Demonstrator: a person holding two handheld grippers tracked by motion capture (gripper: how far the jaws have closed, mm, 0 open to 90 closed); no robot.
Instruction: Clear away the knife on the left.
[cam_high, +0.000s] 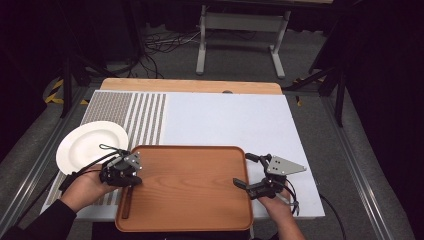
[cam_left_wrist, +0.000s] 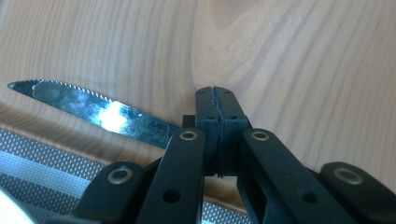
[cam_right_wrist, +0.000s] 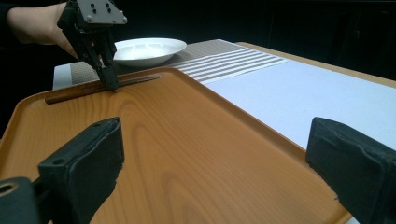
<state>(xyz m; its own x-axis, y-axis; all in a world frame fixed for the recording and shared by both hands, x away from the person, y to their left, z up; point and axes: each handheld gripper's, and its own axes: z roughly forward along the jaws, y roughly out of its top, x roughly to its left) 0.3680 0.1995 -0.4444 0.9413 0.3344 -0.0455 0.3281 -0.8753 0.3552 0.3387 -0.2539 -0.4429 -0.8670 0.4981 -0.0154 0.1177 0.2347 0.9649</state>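
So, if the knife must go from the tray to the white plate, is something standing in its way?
No object lies between them. The left hand-held gripper is shut on the knife at the tray's left side, and the plate sits just beyond that edge on the striped mat. Only the tray's raised rim must be cleared.

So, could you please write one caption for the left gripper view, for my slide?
Left claw shut on a serrated knife lying on the wooden tray.
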